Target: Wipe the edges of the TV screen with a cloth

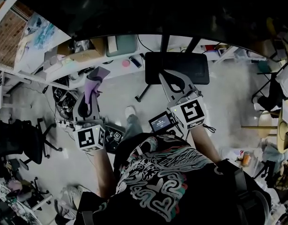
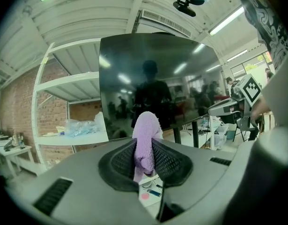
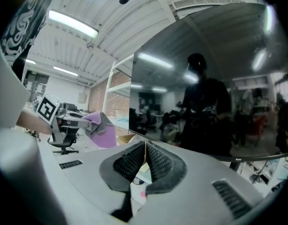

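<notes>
The TV screen (image 2: 158,78) fills the middle of the left gripper view as a wide, dark, glossy panel. It mirrors ceiling lights and the silhouette of the person standing before it. In the right gripper view a small white brand mark (image 3: 236,159) sits on its lower bezel, too small to read. From the head view the set's black stand base (image 1: 177,68) rests on the pale floor.

A white shelving unit (image 2: 69,81) stands beyond the screen's left edge against a brick wall (image 2: 22,111), with clear plastic bags (image 2: 80,125) on one shelf.

The left gripper (image 2: 144,143) points at the lower left part of the screen, its ribbed black pads closed firmly on a purple cloth (image 2: 146,139). The fuzzy top of the cloth rises just past the screen's bottom edge. Whether it touches the glass cannot be told.

The right gripper (image 3: 144,146) is held near the screen's lower edge, its pads pressed together at the tips with nothing between them.

Each gripper carries a marker cube (image 1: 91,138) printed with black-and-white square codes, with no letters on them. A small display (image 1: 161,122) beside the right gripper's cube is lit, but its lines are too fine to read. From the right gripper view the cloth hangs folded from the left gripper's tips.
</notes>
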The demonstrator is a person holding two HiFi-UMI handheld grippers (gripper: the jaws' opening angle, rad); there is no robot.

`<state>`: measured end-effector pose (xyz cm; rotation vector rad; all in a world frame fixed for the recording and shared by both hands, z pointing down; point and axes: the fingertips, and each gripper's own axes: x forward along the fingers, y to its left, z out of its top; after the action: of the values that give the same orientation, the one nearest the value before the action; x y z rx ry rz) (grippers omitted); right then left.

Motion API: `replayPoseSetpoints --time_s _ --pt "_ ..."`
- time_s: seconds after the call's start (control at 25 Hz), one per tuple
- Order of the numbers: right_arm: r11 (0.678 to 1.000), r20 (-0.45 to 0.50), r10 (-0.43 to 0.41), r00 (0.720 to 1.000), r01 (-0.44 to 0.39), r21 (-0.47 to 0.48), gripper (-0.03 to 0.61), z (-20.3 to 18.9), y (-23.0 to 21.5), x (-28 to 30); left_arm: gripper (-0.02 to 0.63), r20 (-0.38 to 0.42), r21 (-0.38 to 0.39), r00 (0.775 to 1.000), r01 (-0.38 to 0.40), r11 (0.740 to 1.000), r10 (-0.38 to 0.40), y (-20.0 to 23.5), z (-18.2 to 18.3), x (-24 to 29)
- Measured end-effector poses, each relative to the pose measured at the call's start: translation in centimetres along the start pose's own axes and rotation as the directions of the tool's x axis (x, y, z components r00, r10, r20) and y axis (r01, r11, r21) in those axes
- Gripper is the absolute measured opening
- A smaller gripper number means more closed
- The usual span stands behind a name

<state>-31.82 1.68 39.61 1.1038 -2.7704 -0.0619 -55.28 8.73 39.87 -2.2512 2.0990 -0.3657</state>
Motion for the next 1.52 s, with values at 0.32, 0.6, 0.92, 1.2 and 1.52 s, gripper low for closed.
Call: replayPoseSetpoints --time_s 0.32,0.6,0.92,1.2,1.52 --pt "1.000 0.001 -0.024 1.000 0.024 0.007 0.034 -0.2 -0.7 2.4 0.071 -0.004 -0.023 1.000 -0.004 1.000 0.004 2.7 -0.8 2.6" --pt "0.999 -0.010 -0.050 0.999 0.049 -0.018 0.034 0.7 -0.9 6.9 0.071 -0.028 -0.042 0.999 0.031 0.999 -0.032 5.9 -2.1 6.8" --pt "0.996 0.051 -0.077 0.996 0.079 -0.035 0.034 3.4 -0.4 14.6 0.071 -0.050 -0.039 0.989 0.135 0.990 -0.137 10.3 -3.0 13.1" --pt "0.993 0.006 -0.114 0.993 0.114 -0.030 0.034 3.7 0.8 20.6 0.071 -0.045 -0.062 0.959 0.277 0.959 -0.280 12.5 -3.7 17.3" --pt "0.989 0.017 -0.141 0.990 0.141 -0.046 0.034 4.0 1.8 23.8 0.071 -0.042 -0.077 0.929 0.364 0.928 -0.368 14.5 -5.3 20.2"
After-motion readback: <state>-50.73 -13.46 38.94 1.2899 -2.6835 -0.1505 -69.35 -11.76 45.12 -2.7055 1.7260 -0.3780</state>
